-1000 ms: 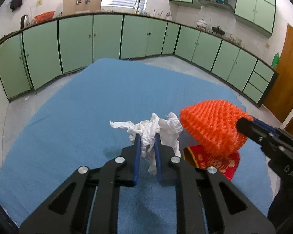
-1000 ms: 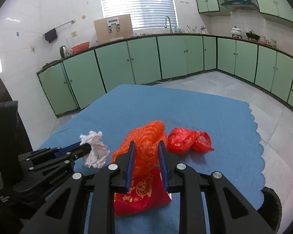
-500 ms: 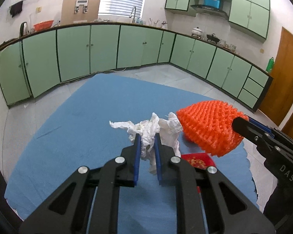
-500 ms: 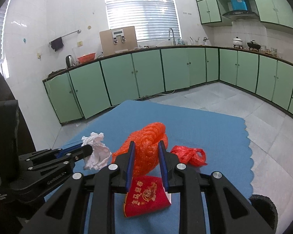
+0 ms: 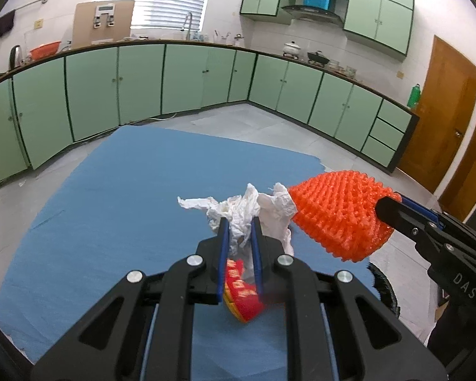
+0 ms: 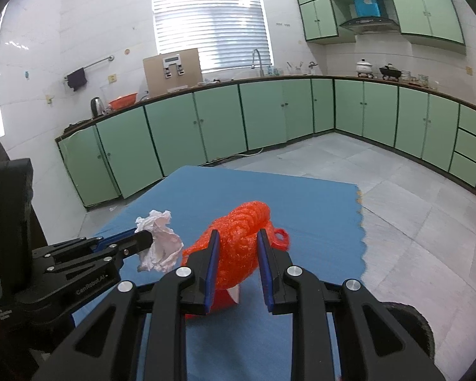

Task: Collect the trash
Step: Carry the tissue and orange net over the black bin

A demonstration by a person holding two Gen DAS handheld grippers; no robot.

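Note:
My left gripper [image 5: 238,225] is shut on a crumpled white tissue [image 5: 247,209] and holds it above the blue table [image 5: 117,209]. The tissue also shows in the right wrist view [image 6: 160,244]. My right gripper [image 6: 236,241] is shut on an orange foam net [image 6: 238,250] and holds it in the air; the net also shows in the left wrist view [image 5: 339,212], right of the tissue. A red packet [image 5: 241,295] lies on the table beneath my left gripper. A red plastic bag loop [image 6: 280,238] peeks out behind the net.
The blue cloth [image 6: 301,209] covers the table, with a scalloped right edge [image 6: 360,222]. A dark round rim [image 6: 409,324] sits low at the right of the table. Green cabinets [image 6: 269,117] line the far walls. A brown door [image 5: 444,111] stands at right.
Both grippers have risen with their loads and the views tilted upward. The red packet has slid from right of my left gripper to beneath it. The red bag is now mostly hidden behind the net.

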